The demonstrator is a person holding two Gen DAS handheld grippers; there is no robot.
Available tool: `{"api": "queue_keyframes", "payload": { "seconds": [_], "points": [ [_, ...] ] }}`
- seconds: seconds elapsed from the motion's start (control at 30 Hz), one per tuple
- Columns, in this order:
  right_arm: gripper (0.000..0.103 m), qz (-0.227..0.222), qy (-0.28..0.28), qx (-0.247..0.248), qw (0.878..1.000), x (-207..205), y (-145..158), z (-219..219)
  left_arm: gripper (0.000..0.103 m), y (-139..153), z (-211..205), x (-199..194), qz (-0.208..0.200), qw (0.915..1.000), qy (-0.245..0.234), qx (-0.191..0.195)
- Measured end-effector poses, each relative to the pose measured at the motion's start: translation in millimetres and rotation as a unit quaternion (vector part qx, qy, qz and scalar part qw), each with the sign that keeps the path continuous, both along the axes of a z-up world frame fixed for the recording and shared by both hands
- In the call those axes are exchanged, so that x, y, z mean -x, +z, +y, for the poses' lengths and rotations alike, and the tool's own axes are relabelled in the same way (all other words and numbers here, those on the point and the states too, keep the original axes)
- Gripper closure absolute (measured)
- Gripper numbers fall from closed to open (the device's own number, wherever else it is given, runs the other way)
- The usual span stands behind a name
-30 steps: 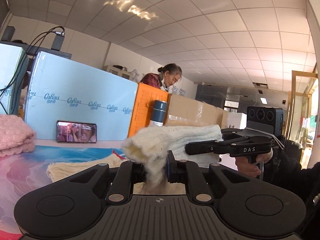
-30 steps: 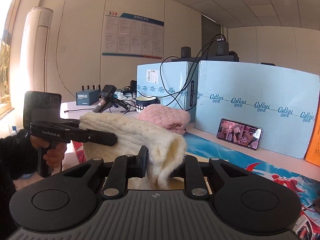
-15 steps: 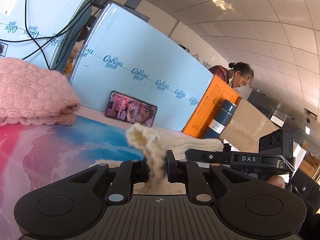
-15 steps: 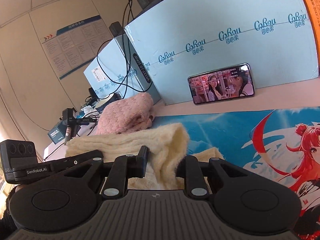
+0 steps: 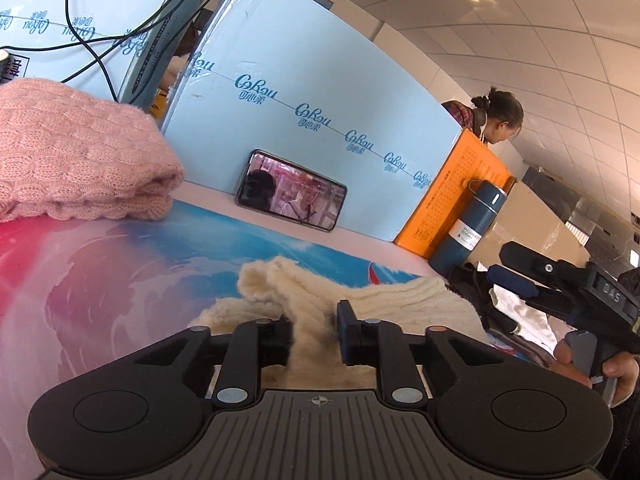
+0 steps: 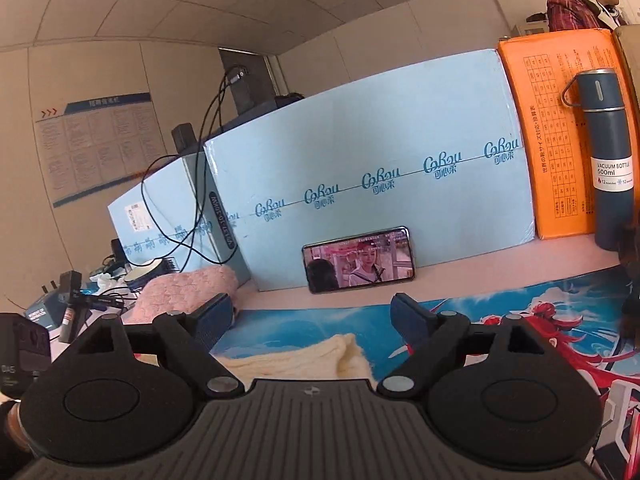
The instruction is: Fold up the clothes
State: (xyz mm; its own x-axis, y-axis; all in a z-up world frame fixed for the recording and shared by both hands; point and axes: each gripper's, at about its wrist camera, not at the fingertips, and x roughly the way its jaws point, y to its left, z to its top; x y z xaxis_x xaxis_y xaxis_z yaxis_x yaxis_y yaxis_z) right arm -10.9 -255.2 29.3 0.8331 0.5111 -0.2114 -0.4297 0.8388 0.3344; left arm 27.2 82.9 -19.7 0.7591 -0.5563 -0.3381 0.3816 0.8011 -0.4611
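Observation:
A cream knitted garment (image 5: 360, 300) lies folded on the printed table mat (image 5: 120, 272). My left gripper (image 5: 314, 330) is shut on a fold of it, low over the mat. My right gripper (image 6: 312, 320) is open and empty, just above the cream garment (image 6: 304, 360), whose folded edge lies below its fingers. In the left wrist view the right gripper (image 5: 520, 276) shows at the right, held in a hand, apart from the cloth. A folded pink knitted garment (image 5: 72, 160) lies at the left on the table.
A phone (image 6: 360, 258) playing video leans on light blue boxes (image 6: 380, 168) at the back. An orange box (image 6: 560, 132) and a dark blue vacuum bottle (image 6: 608, 152) stand at back right. Cables and small devices (image 6: 72, 304) lie at far left. A person (image 5: 496, 116) stands behind.
Both grippers have come down toward the mat with the cream garment. My right gripper has opened and let go of it. My left gripper still holds its fold.

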Motion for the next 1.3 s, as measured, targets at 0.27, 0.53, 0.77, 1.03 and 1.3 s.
{"api": "queue_keyframes", "payload": {
  "seconds": [0.27, 0.53, 0.77, 1.03, 1.3],
  "points": [
    [0.014, 0.085, 0.092, -0.051, 0.991, 13, -26, 11, 0.084, -1, -11, -17, 0.027, 0.9981, 0.028, -0.047],
    [0.014, 0.141, 0.071, -0.095, 0.983, 1, -49, 5, 0.007, 24, -19, 33, -0.071, 0.988, 0.062, -0.123],
    [0.013, 0.138, 0.072, -0.102, 0.982, 1, -53, 4, 0.002, 6, -62, 55, -0.068, 0.9559, 0.014, -0.285],
    [0.003, 0.097, 0.044, -0.13, 0.986, 21, -46, -11, 0.001, 11, -38, 62, -0.036, 0.9783, 0.037, -0.201],
    [0.0, 0.134, -0.028, -0.192, 0.972, 70, -46, -47, 0.001, 13, 35, 51, 0.037, 0.9963, 0.078, -0.011]
  ]
}}
